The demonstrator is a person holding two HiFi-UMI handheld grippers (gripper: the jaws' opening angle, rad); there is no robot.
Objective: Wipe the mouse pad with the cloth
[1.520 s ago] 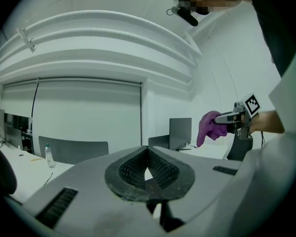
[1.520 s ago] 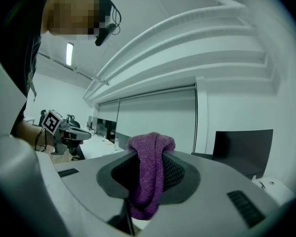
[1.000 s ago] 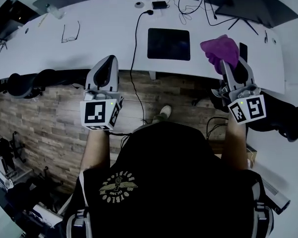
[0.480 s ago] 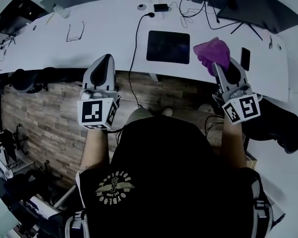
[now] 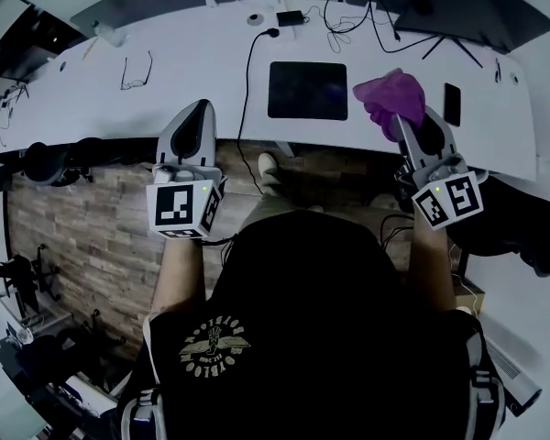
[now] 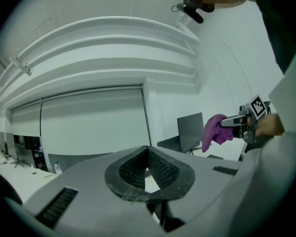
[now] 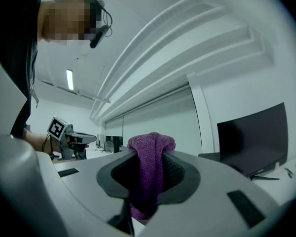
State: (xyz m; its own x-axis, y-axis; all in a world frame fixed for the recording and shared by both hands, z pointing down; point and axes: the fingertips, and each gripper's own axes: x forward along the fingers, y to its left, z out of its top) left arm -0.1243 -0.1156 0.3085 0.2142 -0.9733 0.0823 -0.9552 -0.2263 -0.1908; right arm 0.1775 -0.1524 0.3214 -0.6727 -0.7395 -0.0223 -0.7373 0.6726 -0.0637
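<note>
A black mouse pad (image 5: 307,91) lies flat on the white desk (image 5: 192,62), right of its middle. Just right of the pad, a purple cloth (image 5: 391,94) hangs above the desk's front edge with my right gripper (image 5: 399,117) shut on it. In the right gripper view the cloth (image 7: 150,169) is bunched between the jaws of that gripper (image 7: 150,152) and bulges over their tips. My left gripper (image 5: 200,110) hovers over the desk's front edge, left of the pad. In its own view the left gripper (image 6: 148,152) is shut and holds nothing, and the cloth (image 6: 214,130) shows at the right.
Glasses (image 5: 135,70) lie at the desk's left. A black cable (image 5: 249,62) runs from the back over the front edge. A phone (image 5: 452,104) lies right of the cloth, with monitors (image 5: 467,7) behind it. Dark chairs (image 5: 522,218) stand on each side over the wood floor.
My right gripper has carried the cloth a little left, towards the mouse pad. The left gripper has hardly moved.
</note>
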